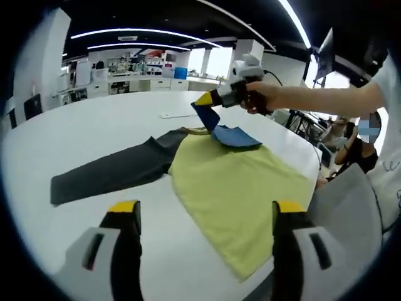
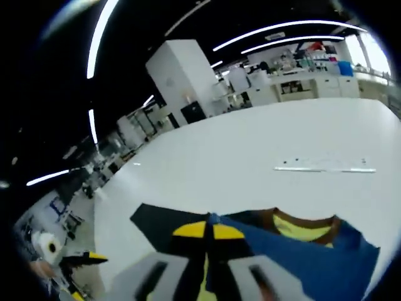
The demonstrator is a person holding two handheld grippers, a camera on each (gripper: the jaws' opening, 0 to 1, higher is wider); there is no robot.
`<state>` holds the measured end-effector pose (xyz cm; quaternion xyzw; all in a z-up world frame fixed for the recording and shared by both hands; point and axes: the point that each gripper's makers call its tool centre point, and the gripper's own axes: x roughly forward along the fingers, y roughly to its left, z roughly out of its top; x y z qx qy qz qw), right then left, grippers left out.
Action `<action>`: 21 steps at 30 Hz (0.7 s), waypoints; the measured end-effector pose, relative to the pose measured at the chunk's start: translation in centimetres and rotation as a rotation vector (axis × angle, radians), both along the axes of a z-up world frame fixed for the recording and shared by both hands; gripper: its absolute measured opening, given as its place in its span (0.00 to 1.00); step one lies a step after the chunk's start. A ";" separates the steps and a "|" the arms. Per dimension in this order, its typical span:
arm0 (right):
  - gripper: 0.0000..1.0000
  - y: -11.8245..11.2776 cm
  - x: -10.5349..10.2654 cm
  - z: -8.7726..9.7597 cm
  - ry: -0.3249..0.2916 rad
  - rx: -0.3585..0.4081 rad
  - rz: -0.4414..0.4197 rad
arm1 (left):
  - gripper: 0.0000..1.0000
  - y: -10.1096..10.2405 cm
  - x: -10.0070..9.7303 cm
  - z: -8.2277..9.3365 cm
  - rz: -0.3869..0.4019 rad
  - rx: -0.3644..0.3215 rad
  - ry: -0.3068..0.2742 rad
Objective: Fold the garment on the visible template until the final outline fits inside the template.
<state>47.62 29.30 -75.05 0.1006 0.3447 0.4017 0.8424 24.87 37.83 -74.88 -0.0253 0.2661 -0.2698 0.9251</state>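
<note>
A broad white table (image 1: 94,125) fills the middle of the left gripper view, set in a large open room with a dark ceiling crossed by long curved light strips (image 1: 131,31) at the top of the frame. White counters and shelving (image 1: 135,72) stand along the far wall at upper centre; a blue bin sits among them, its contents too small to make out. No writing can be read anywhere.

The garment (image 1: 232,182) lies flat on the table in the centre and lower right of that view: a yellow-green body, a dark grey sleeve (image 1: 106,172) stretching toward the left, and a blue sleeve (image 1: 229,133) at its upper edge. A small white strip (image 1: 175,115) lies on the table beyond it.

The left gripper (image 1: 203,210) shows at the bottom of the frame, jaws wide apart and holding nothing, above the table's near part.

The right gripper (image 1: 203,100), held by a person's hand (image 1: 263,97) entering from the upper right, is clamped on the blue sleeve and lifts its end off the table. In the right gripper view its yellow tips (image 2: 208,231) meet on the blue cloth (image 2: 294,257) at the bottom centre.
</note>
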 end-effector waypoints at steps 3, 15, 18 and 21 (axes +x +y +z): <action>0.00 1.0 0.1 -2.0 0.022 -0.027 0.007 | 0.83 0.1 0.0 0.3 0.030 -0.018 -0.014; 0.00 3.8 0.6 -4.8 0.064 -0.055 0.039 | 0.83 0.9 -0.3 -0.3 0.099 -0.044 -0.008; 0.00 4.0 0.8 -5.0 0.077 -0.057 0.031 | 0.83 1.0 -0.2 -0.3 0.104 -0.044 -0.007; 0.00 4.0 0.4 -5.4 0.058 -0.083 0.059 | 0.82 1.1 0.0 -0.2 0.110 -0.047 -0.009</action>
